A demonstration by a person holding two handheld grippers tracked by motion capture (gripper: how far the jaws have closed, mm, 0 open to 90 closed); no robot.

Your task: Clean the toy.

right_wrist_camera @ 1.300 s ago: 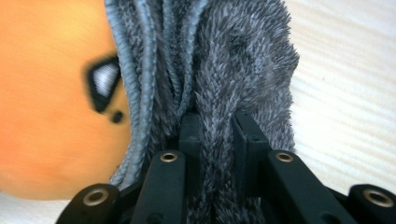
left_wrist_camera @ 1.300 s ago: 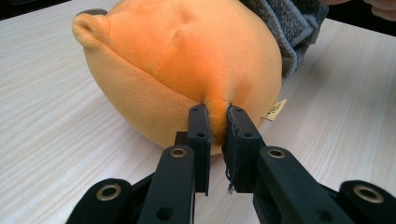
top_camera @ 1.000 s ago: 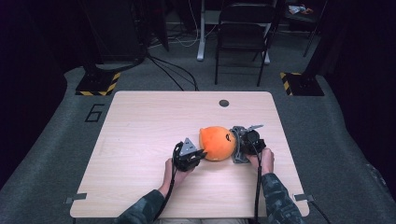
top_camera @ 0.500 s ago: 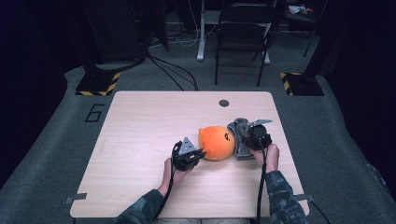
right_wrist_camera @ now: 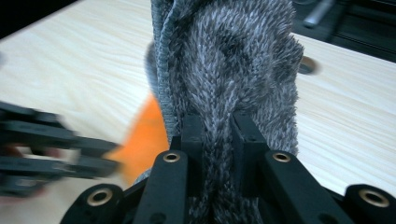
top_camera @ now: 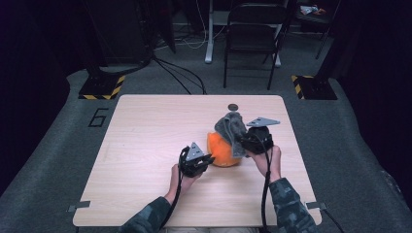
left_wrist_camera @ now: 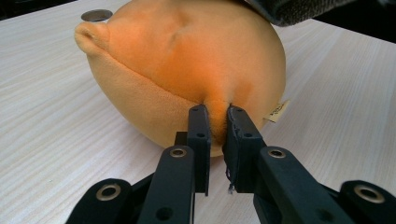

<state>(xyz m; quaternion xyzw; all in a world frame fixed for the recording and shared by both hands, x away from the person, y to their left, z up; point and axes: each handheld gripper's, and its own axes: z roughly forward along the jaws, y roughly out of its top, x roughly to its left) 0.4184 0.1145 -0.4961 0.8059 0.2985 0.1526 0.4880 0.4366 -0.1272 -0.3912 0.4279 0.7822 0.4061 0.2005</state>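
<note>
Left gripper [left_wrist_camera: 215,128] pinches the orange plush ball [left_wrist_camera: 187,65]; right gripper [right_wrist_camera: 218,140] clamps the grey knit cloth [right_wrist_camera: 229,60]

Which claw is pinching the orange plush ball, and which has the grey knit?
The left claw pinches a fold of the orange plush ball; the right claw is clamped on the grey knit cloth.

Table [top_camera: 145,145]: the whole left half of the frame's wooden surface lies bare and passable, as does the strip along the bottom edge. Right of centre, an orange plush ball [top_camera: 221,153] with a grey knitted cloth [top_camera: 232,127] draped over it blocks passage. Just above it, near the top edge, a small round grommet [top_camera: 233,107] sits flush. A narrow bare margin runs along the right edge.
</note>
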